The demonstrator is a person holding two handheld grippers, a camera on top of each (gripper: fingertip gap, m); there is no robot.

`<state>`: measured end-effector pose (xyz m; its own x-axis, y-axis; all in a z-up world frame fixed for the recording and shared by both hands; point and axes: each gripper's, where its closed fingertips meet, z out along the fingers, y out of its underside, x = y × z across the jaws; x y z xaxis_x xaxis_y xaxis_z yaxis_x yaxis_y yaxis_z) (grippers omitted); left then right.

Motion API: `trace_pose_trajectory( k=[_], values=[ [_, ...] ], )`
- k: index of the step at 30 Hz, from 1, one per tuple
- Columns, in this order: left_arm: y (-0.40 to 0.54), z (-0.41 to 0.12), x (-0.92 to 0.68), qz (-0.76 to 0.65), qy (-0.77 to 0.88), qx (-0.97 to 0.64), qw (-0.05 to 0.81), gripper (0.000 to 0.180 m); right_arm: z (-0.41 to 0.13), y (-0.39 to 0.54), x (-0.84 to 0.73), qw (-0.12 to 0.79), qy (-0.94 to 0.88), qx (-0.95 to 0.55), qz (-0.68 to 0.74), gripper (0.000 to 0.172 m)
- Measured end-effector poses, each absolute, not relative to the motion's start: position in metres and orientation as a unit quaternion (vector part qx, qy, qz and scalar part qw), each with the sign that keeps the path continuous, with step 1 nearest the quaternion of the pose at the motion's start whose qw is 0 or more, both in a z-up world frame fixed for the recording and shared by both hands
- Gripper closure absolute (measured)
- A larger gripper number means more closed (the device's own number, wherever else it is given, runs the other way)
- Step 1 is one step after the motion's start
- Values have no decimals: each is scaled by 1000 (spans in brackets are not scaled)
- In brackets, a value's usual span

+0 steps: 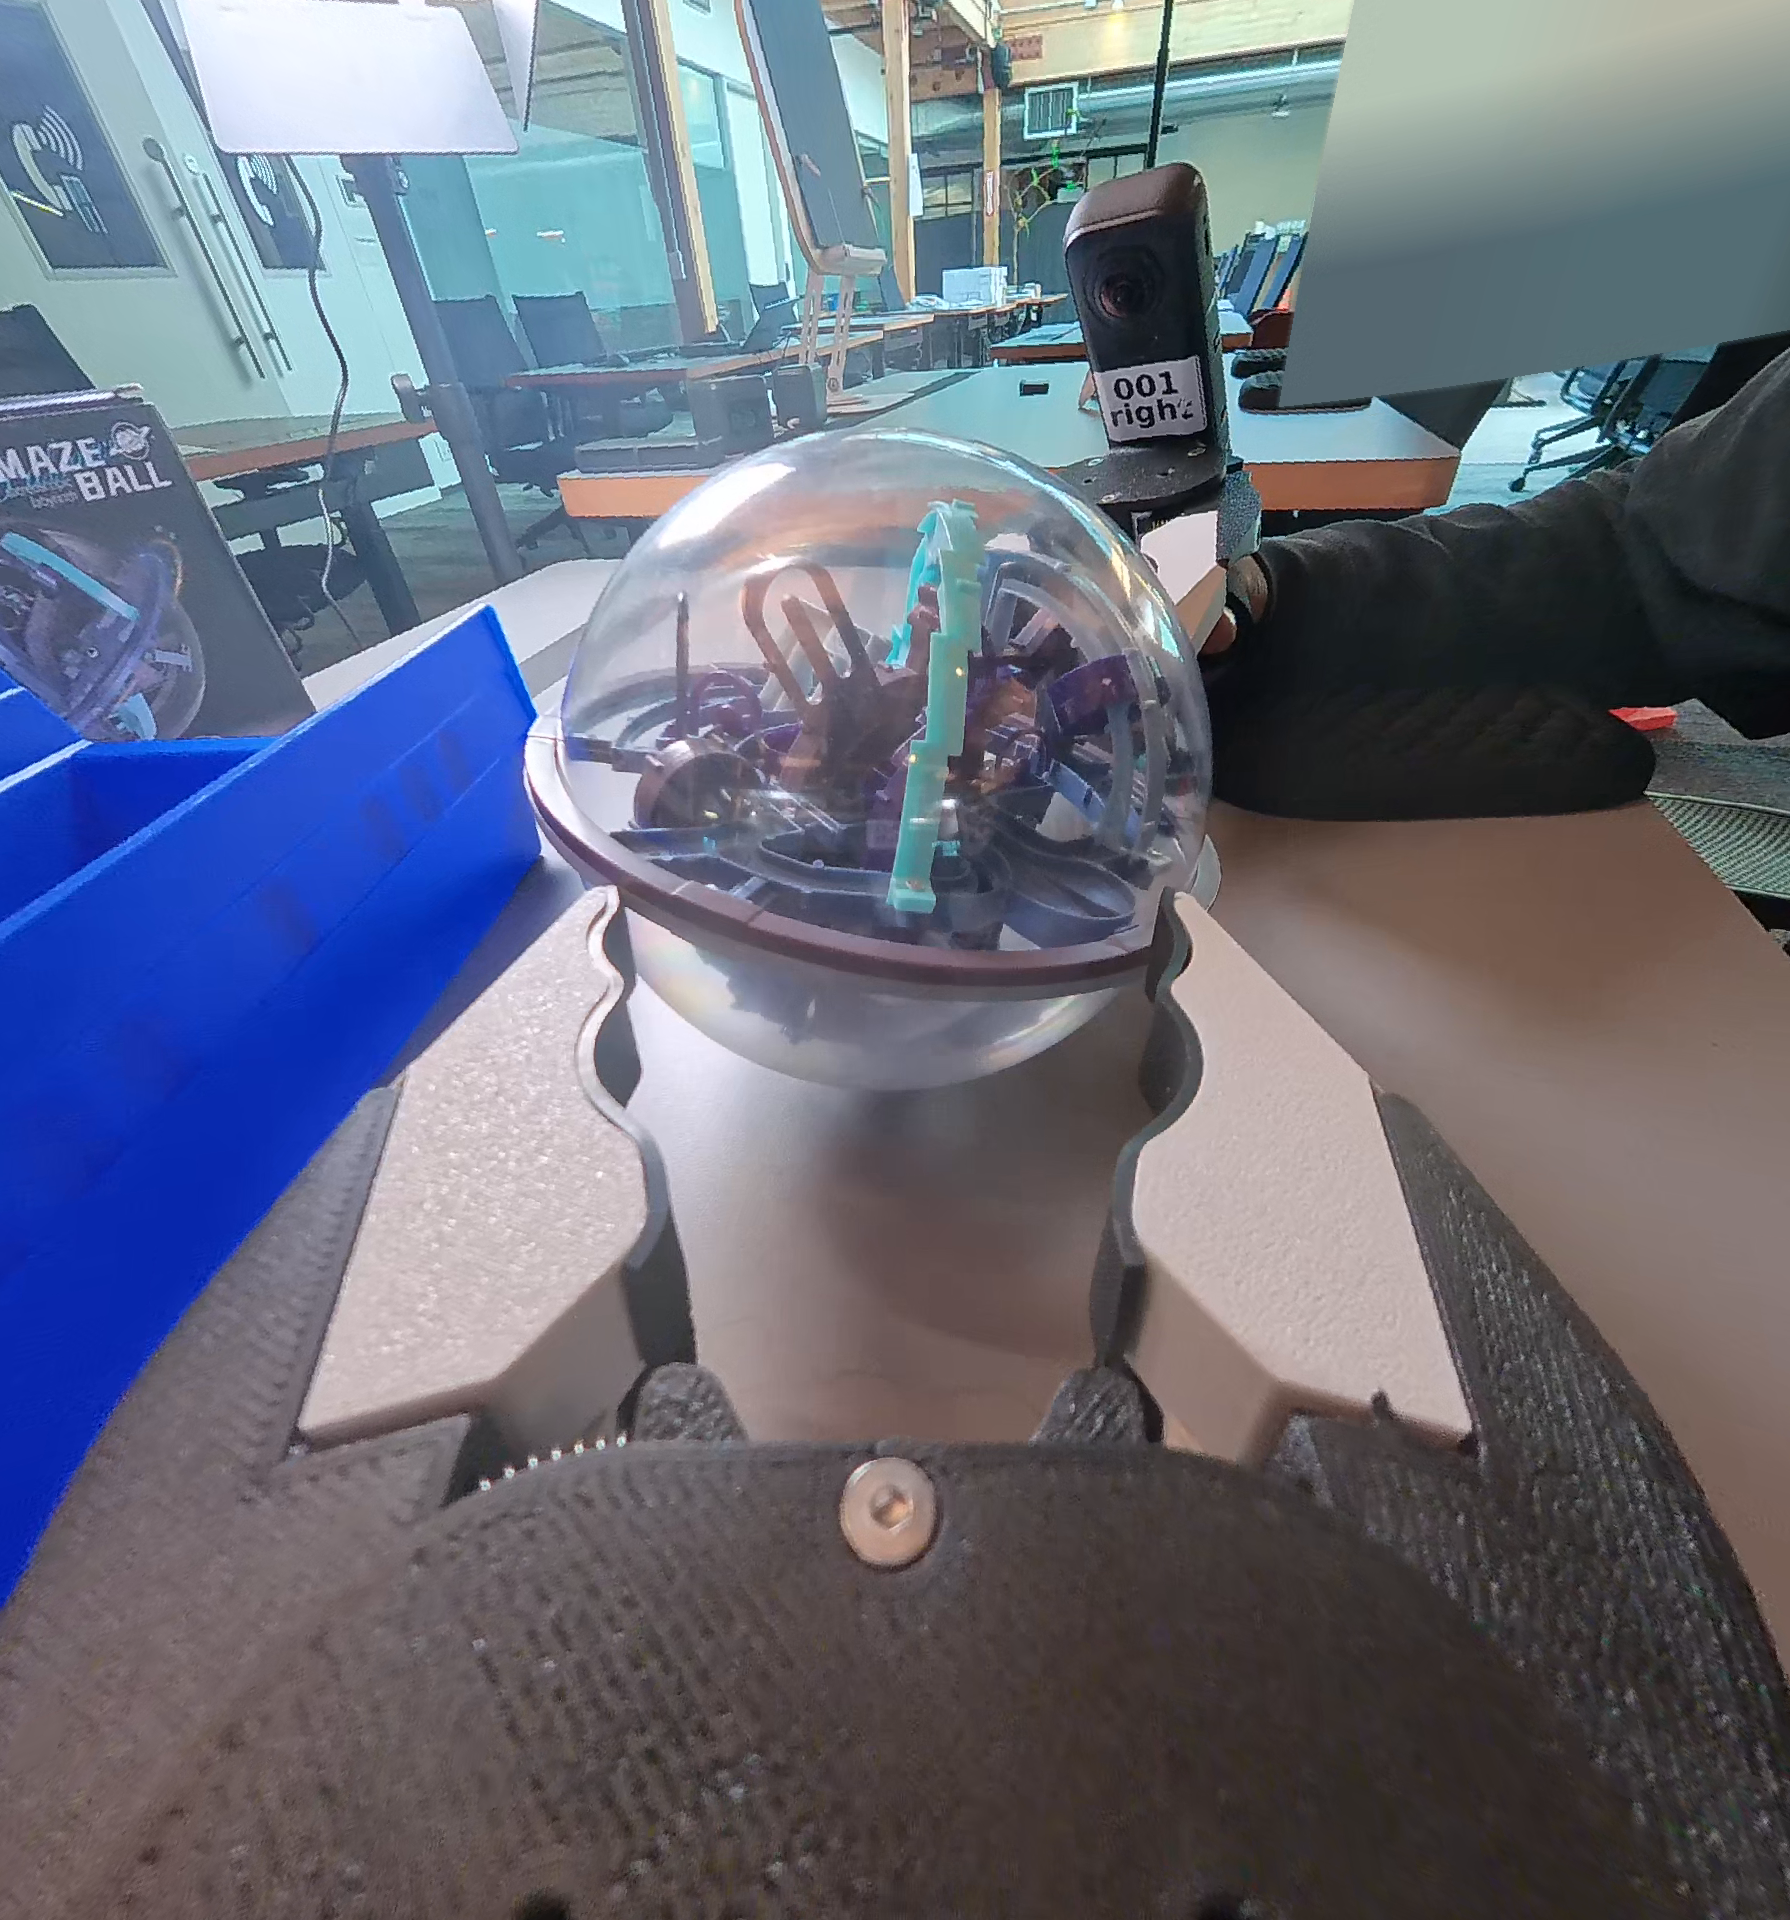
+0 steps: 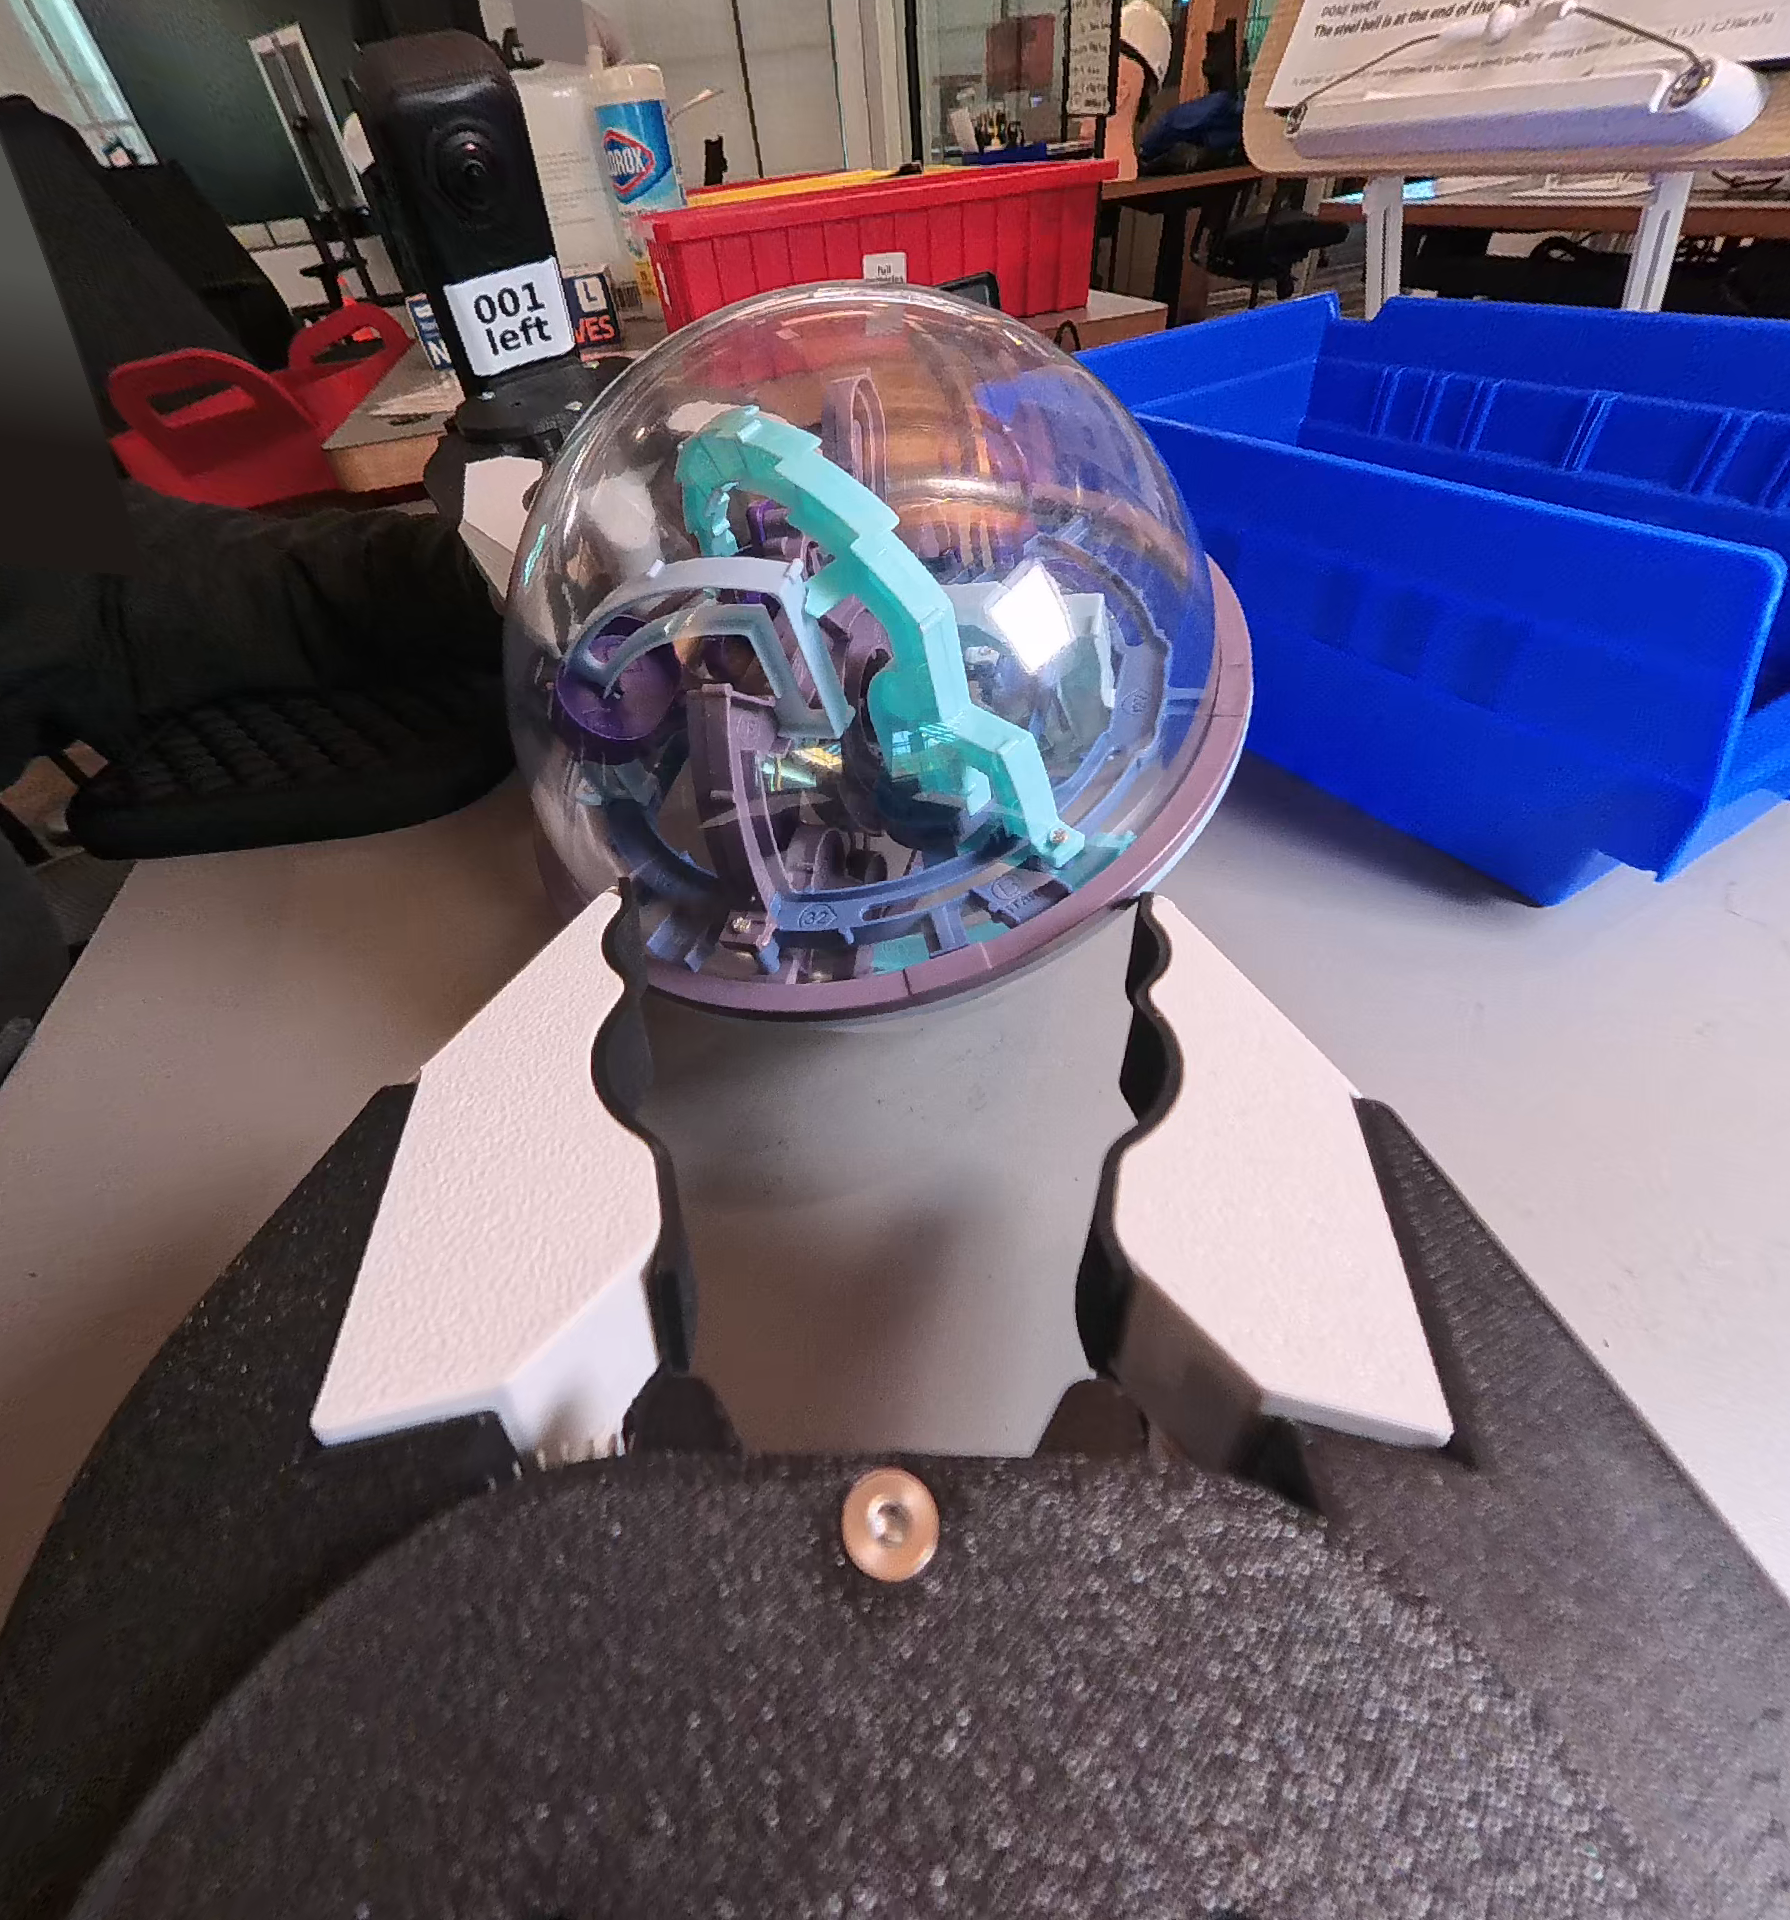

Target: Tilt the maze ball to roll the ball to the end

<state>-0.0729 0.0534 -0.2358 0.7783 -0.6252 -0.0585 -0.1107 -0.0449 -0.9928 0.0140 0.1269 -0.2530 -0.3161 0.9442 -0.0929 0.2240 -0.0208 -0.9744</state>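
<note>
Looking along my left gripper, I see the maze ball dead ahead at 12 o'clock, its clear shell set between my two widely spread fingers. Both fingertips meet the shell just under its brown rim, so I am pinching the ball on both sides. The ball sits over the grey bench, its rim tilted down toward 4 o'clock, with teal and purple tracks inside. A blue bin lies at 9 o'clock, just beside the ball, and a dark box stands behind it at 10 o'clock. At 2 o'clock a gloved hand holds the other gripper's far side, with its camera above.

Along my right gripper, the ball again fills 12 o'clock, rim dropping toward 7 o'clock. My fingers are spread wide, and their tips press the shell at the rim on each side. The blue bin sits at 2 o'clock, near the ball. A red bin stands well back at 12 o'clock, and the left camera rises at 11 o'clock.
</note>
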Motion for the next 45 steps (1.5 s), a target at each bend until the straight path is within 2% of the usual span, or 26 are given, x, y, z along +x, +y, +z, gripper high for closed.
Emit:
trace_pose_trajectory(
  k=[36, 38, 42, 45],
  values=[
    [59, -236, -86, -201, 233, -701, 643, 82, -253, 124, 15, 349, -625, -463, 522, 91],
    [61, -230, -97, -193, 213, -698, 656, 83, -256, 122, 19, 340, -637, -459, 518, 97],
    [60, -209, -124, -212, 150, -673, 693, 85, -248, 107, 33, 299, -656, -411, 558, 125],
    [59, -209, -122, -243, 139, -671, 687, 81, -247, 112, 31, 308, -647, -419, 558, 121]
  ],
)
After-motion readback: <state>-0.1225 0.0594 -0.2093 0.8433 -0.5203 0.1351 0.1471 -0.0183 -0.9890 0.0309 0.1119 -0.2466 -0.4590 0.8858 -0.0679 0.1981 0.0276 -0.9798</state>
